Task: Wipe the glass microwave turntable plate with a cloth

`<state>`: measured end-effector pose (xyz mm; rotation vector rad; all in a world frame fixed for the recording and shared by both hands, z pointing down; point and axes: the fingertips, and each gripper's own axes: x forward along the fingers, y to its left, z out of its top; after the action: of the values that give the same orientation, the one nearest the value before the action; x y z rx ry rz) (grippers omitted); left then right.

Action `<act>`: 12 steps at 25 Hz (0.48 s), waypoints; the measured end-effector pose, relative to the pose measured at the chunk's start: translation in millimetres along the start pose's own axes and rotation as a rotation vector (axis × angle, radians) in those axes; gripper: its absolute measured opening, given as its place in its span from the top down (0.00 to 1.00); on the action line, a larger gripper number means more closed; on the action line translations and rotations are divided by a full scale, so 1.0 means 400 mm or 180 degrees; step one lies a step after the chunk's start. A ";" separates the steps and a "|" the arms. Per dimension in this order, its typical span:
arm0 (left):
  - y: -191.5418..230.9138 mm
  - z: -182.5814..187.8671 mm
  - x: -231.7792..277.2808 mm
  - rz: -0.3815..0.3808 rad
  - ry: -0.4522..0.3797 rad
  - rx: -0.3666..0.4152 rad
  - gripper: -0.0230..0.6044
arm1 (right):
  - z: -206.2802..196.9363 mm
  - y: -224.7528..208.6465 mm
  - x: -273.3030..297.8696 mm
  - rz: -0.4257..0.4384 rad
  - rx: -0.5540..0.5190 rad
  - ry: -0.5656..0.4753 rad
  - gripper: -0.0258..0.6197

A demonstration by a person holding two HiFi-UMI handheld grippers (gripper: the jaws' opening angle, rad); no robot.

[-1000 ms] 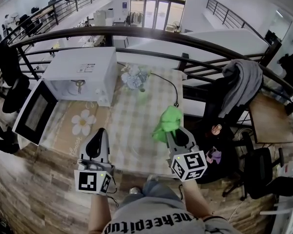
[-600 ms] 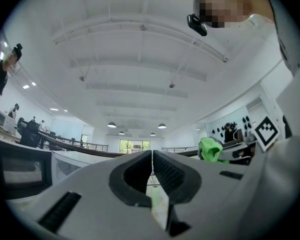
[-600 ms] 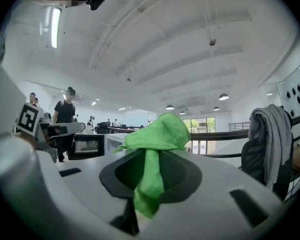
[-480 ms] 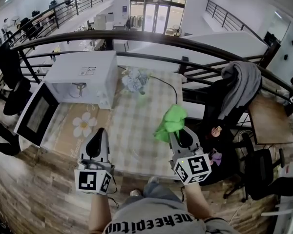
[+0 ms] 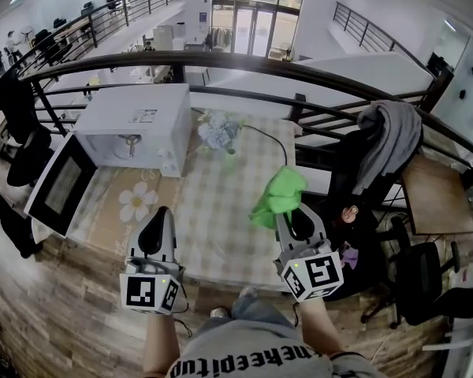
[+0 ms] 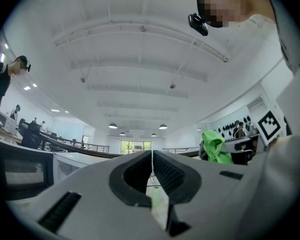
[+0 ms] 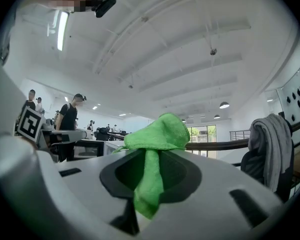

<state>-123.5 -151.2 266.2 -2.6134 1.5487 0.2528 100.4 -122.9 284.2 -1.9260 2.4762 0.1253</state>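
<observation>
A green cloth [image 5: 277,195] hangs bunched from my right gripper [image 5: 288,211], which is shut on it above the table's near right edge. In the right gripper view the cloth [image 7: 157,134] mushrooms over the jaws, with a tail hanging down between them. My left gripper [image 5: 159,211] is shut with nothing in it, over the near left part of the checked tablecloth [image 5: 221,195]; its pads [image 6: 162,170] meet. Both grippers point upward. The white microwave [image 5: 134,120] stands at the back left with its door [image 5: 54,183] swung open. I cannot make out the glass plate.
A vase of pale flowers [image 5: 218,128] and a black cable [image 5: 272,142] lie behind the grippers. A dark railing [image 5: 299,69] runs behind the table. A chair draped with a grey jacket [image 5: 390,144] stands at the right. Office chairs stand at the left.
My right gripper has drifted a little to the right and nearer with the cloth still in it. The left gripper has stayed put.
</observation>
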 end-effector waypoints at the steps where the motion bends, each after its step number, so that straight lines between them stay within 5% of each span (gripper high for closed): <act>1: 0.000 0.001 -0.001 0.0002 0.0000 -0.0001 0.95 | 0.003 0.000 -0.002 -0.0001 -0.0002 -0.0013 0.87; 12: 0.007 -0.003 -0.012 0.0034 0.0022 -0.0015 0.95 | 0.014 0.011 -0.006 0.0004 -0.0007 -0.0062 0.87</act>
<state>-128.0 -148.7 268.4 -2.6128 1.5666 0.2488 96.3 -119.2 278.9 -1.9147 2.4660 0.1460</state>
